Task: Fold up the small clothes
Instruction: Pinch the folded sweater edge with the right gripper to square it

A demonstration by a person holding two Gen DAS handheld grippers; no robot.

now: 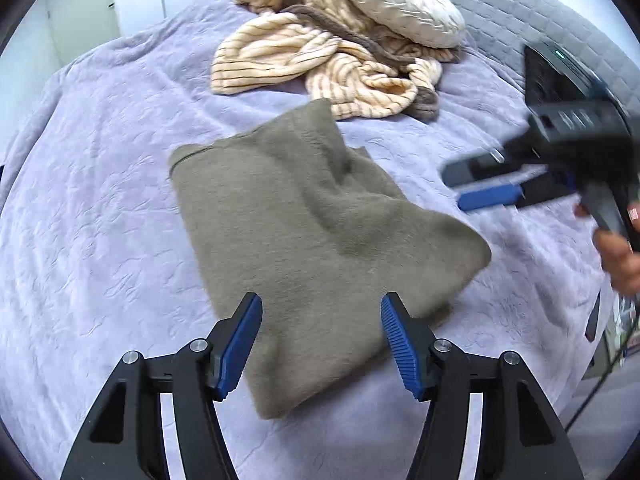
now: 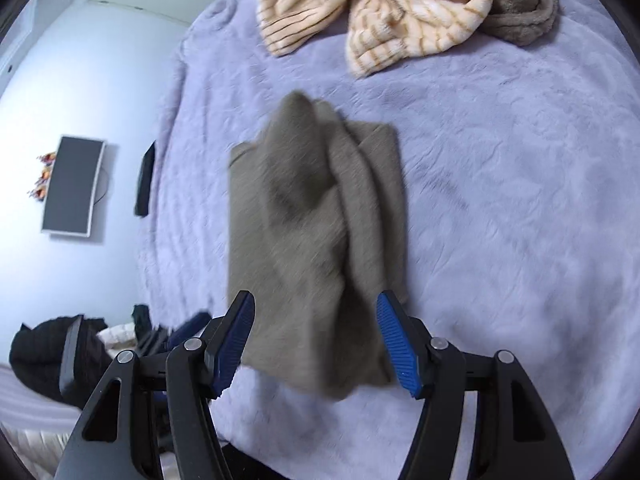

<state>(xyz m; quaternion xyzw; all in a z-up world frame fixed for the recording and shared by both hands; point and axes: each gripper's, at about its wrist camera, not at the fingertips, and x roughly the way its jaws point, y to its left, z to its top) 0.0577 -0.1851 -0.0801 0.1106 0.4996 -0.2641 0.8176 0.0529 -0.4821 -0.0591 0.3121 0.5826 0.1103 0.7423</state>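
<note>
A grey-brown fleece garment point(image 1: 304, 232) lies folded on the lilac bedspread point(image 1: 100, 200), with a raised fold at its far end. It also shows in the right wrist view point(image 2: 316, 232), blurred. My left gripper point(image 1: 320, 320) is open and empty, its blue pads either side of the garment's near edge, above it. My right gripper point(image 2: 316, 320) is open and empty over the garment's near end. In the left wrist view the right gripper point(image 1: 456, 190) hovers blurred to the right of the garment, jaws apart.
A crumpled cream striped garment point(image 1: 320, 64) with brown trim lies beyond, beside a cream quilted pillow point(image 1: 400, 0). It also shows in the right wrist view point(image 2: 380, 12). A grey quilt point(image 1: 540, 12) lies far right. The bed's left edge point(image 2: 160, 200) faces a white wall.
</note>
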